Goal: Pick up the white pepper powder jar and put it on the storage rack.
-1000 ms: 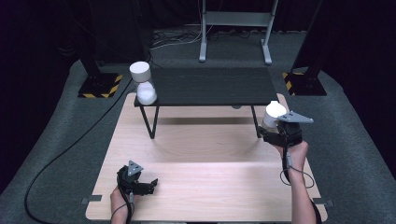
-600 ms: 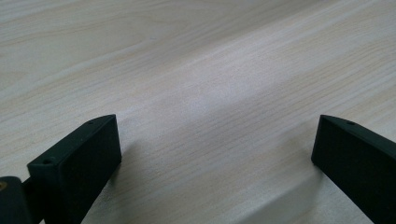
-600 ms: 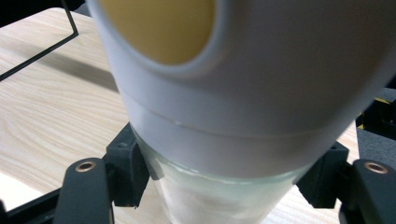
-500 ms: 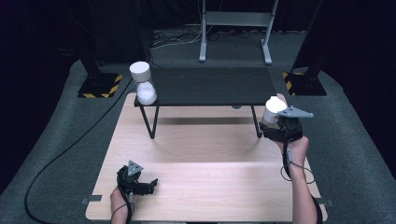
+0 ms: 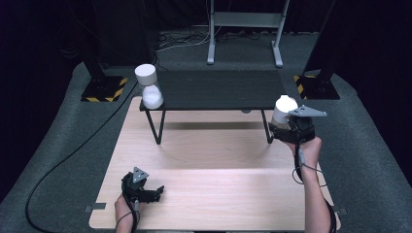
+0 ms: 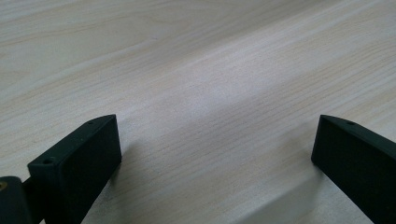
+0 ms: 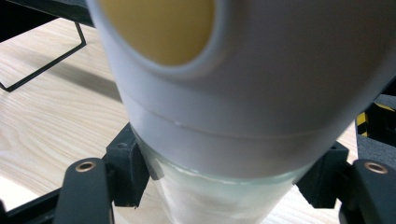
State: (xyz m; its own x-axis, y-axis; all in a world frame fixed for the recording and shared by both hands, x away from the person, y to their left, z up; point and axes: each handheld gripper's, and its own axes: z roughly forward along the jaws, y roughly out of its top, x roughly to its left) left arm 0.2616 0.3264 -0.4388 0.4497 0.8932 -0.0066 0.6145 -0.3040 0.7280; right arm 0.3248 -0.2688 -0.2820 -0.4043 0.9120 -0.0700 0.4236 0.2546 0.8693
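Note:
A white sand timer (image 5: 148,88) with a glass waist stands on the left end of a low black shelf (image 5: 221,90). My right gripper (image 5: 283,128) holds a second white timer (image 5: 284,108) upright in the air at the shelf's right front corner. In the right gripper view the jaws (image 7: 226,179) are shut on the timer's glass body (image 7: 243,93), whose white cap tilts toward the camera. My left gripper (image 5: 154,192) rests low at the wooden table's (image 5: 218,189) front left. It stands open (image 6: 215,149), with bare wood between the jaws.
The black shelf stands on thin metal legs (image 5: 156,127) across the back of the table. Behind it on the dark floor are a grey stand (image 5: 245,29) and black bases with yellow stripes (image 5: 104,90). A cable (image 5: 73,160) runs along the floor at the left.
My right gripper has lifted the held timer and moved it slightly left, toward the shelf's right end. The left gripper has stayed where it was.

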